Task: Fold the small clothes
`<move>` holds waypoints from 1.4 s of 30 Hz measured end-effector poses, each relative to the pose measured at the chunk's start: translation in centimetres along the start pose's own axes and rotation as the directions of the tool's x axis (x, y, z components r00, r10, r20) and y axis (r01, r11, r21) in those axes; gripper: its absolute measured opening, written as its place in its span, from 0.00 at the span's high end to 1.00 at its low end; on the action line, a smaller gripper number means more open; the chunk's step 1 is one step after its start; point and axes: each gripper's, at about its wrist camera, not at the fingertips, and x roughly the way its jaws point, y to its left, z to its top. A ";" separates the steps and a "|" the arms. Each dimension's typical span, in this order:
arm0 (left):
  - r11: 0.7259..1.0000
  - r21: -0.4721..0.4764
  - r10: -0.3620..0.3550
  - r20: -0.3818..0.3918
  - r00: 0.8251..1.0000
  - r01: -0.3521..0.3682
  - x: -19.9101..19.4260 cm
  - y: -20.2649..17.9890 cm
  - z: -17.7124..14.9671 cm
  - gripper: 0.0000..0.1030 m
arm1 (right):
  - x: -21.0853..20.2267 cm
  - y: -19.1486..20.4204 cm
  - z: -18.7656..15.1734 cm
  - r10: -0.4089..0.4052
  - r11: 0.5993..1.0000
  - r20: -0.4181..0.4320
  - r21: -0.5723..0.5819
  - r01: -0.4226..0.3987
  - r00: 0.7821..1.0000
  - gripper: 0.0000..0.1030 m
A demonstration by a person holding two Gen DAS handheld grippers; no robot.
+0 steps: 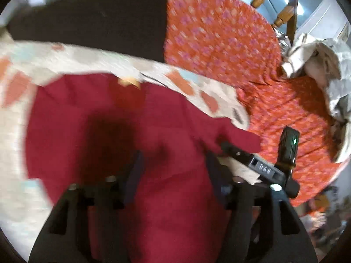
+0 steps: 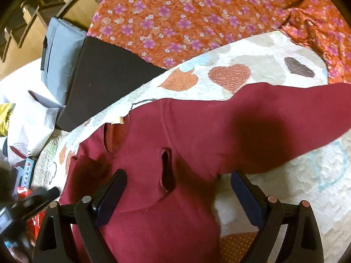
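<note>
A dark red garment point(image 2: 197, 131) lies spread on a cream quilt with heart patches point(image 2: 252, 65). One long part stretches to the right and a slit opening point(image 2: 166, 171) shows near its middle. My right gripper point(image 2: 177, 186) is open just above the cloth, its jaws either side of the slit. In the blurred left wrist view the same red garment point(image 1: 109, 131) fills the middle. My left gripper point(image 1: 173, 166) is open low over it. The right gripper's black body point(image 1: 263, 166) shows at the garment's right edge.
An orange flowered bedsheet point(image 2: 197, 11) lies under the quilt. A black box point(image 2: 105, 76) and a grey box point(image 2: 59, 50) stand at the left, with bags and clutter point(image 2: 22, 131) below. A wooden chair point(image 1: 283, 6) and crumpled pale cloth point(image 1: 318, 70) are at the right.
</note>
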 end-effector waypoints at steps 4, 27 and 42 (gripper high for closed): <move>0.983 -0.015 0.181 0.089 0.979 -0.181 -2.3 4.2 -1.4 0.34 | 3.0 2.0 -0.3 -0.044 0.993 -0.059 -0.113 0.037 0.997 0.08; 0.905 -0.093 0.416 -0.014 0.909 -0.416 1.9 10.1 -1.3 0.34 | 4.4 1.4 4.1 -0.270 0.893 0.171 -0.322 0.313 0.947 0.95; 0.900 -0.212 0.389 -0.012 0.921 -0.382 0.5 12.2 -0.6 0.34 | 4.0 0.2 1.2 -0.117 0.949 -0.031 -0.298 0.102 0.993 0.46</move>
